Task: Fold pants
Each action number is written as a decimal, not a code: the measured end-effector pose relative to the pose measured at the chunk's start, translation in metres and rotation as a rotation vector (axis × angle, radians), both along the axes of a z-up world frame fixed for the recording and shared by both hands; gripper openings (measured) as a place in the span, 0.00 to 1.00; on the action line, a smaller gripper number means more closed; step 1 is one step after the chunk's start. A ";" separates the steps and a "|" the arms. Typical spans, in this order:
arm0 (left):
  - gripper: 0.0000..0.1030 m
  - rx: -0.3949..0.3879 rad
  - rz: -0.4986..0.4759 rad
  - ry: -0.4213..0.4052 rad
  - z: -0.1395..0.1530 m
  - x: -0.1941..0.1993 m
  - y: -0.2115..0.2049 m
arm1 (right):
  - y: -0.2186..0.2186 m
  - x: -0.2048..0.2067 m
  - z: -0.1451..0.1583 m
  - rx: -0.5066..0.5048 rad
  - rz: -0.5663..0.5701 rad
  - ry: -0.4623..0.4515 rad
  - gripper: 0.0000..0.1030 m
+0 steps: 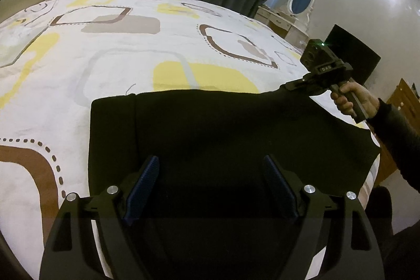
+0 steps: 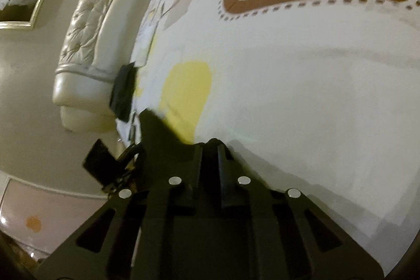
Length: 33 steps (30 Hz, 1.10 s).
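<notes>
Now the black pants (image 1: 210,138) are lying flat on the patterned bedspread (image 1: 110,57), near its edge. Above them the left gripper (image 1: 211,175) is hovering with jaws wide apart and nothing between them. Off to the side, the right gripper (image 2: 210,146) is pinching the pants' far corner, jaws closed tight.

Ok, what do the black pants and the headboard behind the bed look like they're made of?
Black pants: a matte, smooth fabric, possibly a knit or soft woven; it lies flat with no sheen, and weave detail is too dark to tell. Headboard: cream, glossy, button-tufted upholstery, likely leather or faux leather, judging by the highlights on its rolled edge.
</notes>
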<state>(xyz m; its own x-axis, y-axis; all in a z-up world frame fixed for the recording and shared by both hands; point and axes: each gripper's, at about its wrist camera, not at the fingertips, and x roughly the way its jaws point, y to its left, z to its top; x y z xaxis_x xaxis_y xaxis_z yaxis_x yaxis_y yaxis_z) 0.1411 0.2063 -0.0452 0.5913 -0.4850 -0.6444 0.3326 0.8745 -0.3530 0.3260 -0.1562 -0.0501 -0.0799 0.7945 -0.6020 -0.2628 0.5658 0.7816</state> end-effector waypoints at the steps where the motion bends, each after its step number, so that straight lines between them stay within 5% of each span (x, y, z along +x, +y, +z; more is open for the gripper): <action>1: 0.78 0.002 0.001 0.001 0.000 0.002 0.000 | -0.002 0.003 0.001 -0.002 -0.022 -0.009 0.06; 13: 0.78 0.077 0.001 -0.008 -0.001 0.013 -0.006 | -0.016 0.027 -0.025 -0.022 -0.131 0.011 0.00; 18: 0.78 0.068 0.000 -0.007 -0.001 0.014 -0.004 | -0.028 0.015 0.007 -0.085 -0.166 -0.130 0.04; 22: 0.78 0.075 0.004 -0.010 -0.002 0.015 -0.004 | -0.037 -0.028 0.040 -0.090 -0.154 -0.246 0.29; 25: 0.78 0.094 0.004 -0.013 -0.002 0.015 -0.006 | -0.029 -0.076 0.049 -0.099 -0.093 -0.294 0.31; 33: 0.78 0.132 -0.004 -0.018 -0.003 0.018 -0.006 | -0.026 -0.185 0.018 -0.053 0.043 -0.218 0.31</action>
<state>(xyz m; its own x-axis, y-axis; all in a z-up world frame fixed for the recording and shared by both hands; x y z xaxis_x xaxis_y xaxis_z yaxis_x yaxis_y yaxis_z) 0.1595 0.2005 -0.0484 0.6014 -0.3991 -0.6921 0.3412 0.9116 -0.2291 0.1412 -0.1823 -0.0319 0.0236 0.7602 -0.6492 -0.4472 0.5888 0.6733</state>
